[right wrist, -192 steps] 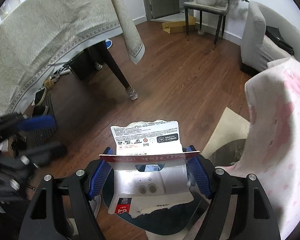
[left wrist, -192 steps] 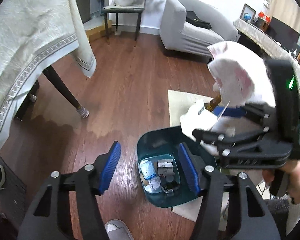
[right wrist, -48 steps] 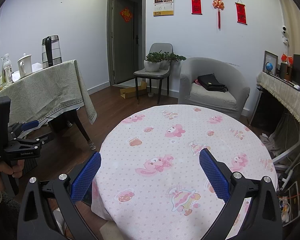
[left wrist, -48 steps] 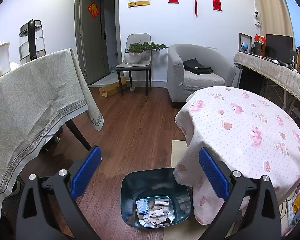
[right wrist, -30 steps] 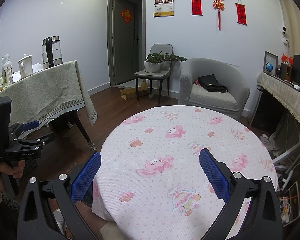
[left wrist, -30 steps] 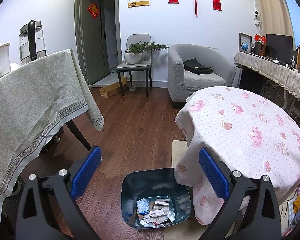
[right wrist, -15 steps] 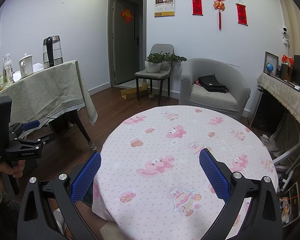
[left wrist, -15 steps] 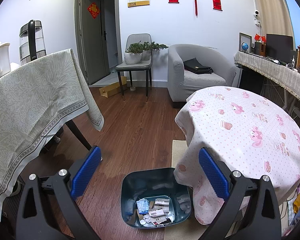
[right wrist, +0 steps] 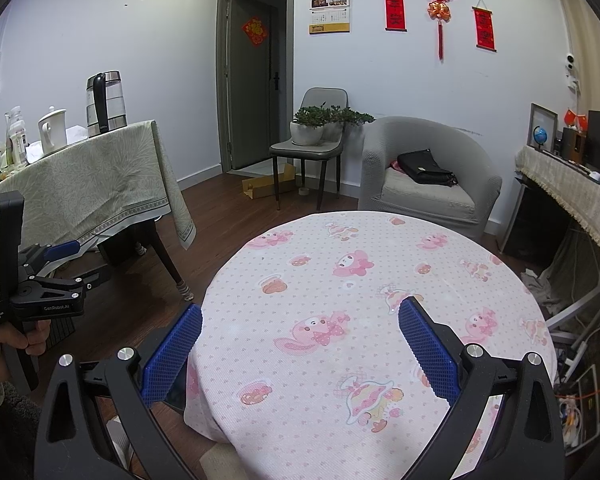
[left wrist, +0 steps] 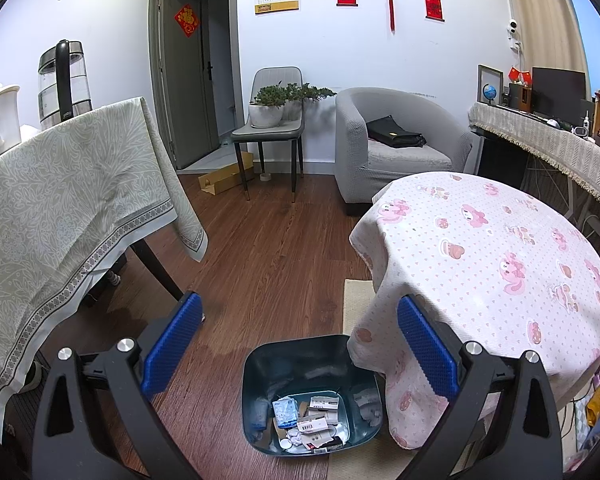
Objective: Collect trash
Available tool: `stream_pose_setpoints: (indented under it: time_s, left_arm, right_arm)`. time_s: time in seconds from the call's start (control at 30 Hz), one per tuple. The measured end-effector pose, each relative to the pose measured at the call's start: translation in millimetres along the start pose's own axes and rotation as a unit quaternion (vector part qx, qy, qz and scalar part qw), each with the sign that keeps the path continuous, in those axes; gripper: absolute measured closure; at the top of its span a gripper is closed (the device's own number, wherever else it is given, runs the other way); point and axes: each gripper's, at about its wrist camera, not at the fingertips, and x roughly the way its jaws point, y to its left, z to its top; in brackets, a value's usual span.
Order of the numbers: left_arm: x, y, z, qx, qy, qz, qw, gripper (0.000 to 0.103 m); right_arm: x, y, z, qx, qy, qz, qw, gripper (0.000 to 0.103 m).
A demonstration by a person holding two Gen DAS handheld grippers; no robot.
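A dark teal trash bin [left wrist: 260,364] stands on the wood floor beside the round table, with several paper and packaging scraps [left wrist: 312,424] in its bottom. My left gripper [left wrist: 298,344] is open and empty, held above the bin. My right gripper [right wrist: 300,344] is open and empty above the round table with the pink cartoon cloth [right wrist: 364,288]. The cloth shows no trash on it. The left gripper also shows in the right wrist view [right wrist: 72,264], held in a hand at the far left.
A table with a green patterned cloth [left wrist: 60,200] holds a kettle [left wrist: 62,80] at the left. A chair with potted plants [left wrist: 274,120] and a grey armchair [left wrist: 396,140] stand at the back. A beige mat [left wrist: 356,300] lies under the bin. A cluttered sideboard [left wrist: 548,140] runs along the right.
Since 6.4 s ago the right gripper has let go of the torn packaging and both grippers have risen away from the bin. Over the last second nothing has moved.
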Motion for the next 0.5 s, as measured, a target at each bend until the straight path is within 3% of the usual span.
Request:
stream_pose_setpoints:
  time_s: [0.5]
  left_arm:
    - [0.4,3.6,0.3,-0.004,0.0,0.0,1.0,0.003]
  right_arm:
    - [0.1,-0.4,0.3,0.0,-0.001,0.0,1.0,0.004]
